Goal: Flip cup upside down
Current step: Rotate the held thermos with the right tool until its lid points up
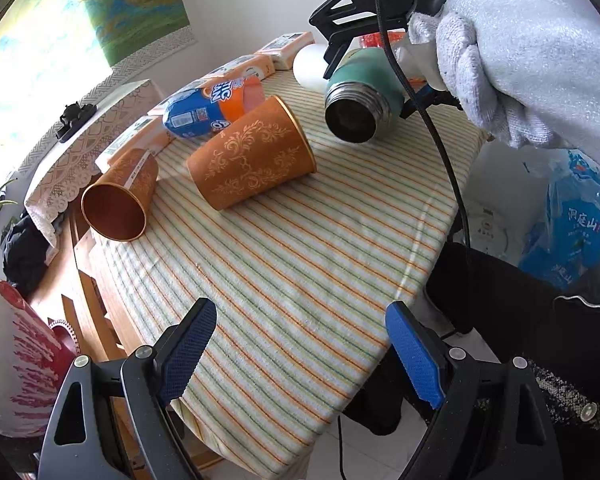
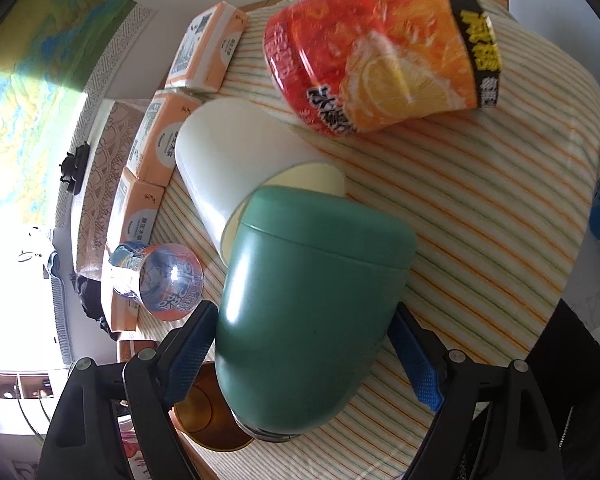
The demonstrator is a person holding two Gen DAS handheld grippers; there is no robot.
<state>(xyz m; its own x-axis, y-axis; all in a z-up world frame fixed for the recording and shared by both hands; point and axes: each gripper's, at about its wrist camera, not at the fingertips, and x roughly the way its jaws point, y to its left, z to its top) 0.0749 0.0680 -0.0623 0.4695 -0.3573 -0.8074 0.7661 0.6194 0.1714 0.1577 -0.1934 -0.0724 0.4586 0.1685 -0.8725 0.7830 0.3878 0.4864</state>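
Note:
A green insulated cup (image 1: 364,92) with a steel threaded mouth is held tilted above the striped tablecloth (image 1: 292,264), mouth facing toward the left wrist camera. My right gripper (image 2: 304,332) is shut on this green cup (image 2: 312,304), its blue pads on both sides of the body; in the left wrist view it (image 1: 364,40) shows at the top with a white-gloved hand (image 1: 532,60). My left gripper (image 1: 300,340) is open and empty, low over the near table edge.
Two orange patterned cups lie on their sides, one in the middle (image 1: 256,156) and one at the left edge (image 1: 120,204). A white cup (image 2: 236,164) lies on its side, with a blue-orange bottle (image 1: 216,106), a red-orange bottle (image 2: 384,48) and tissue packs (image 2: 208,48) behind.

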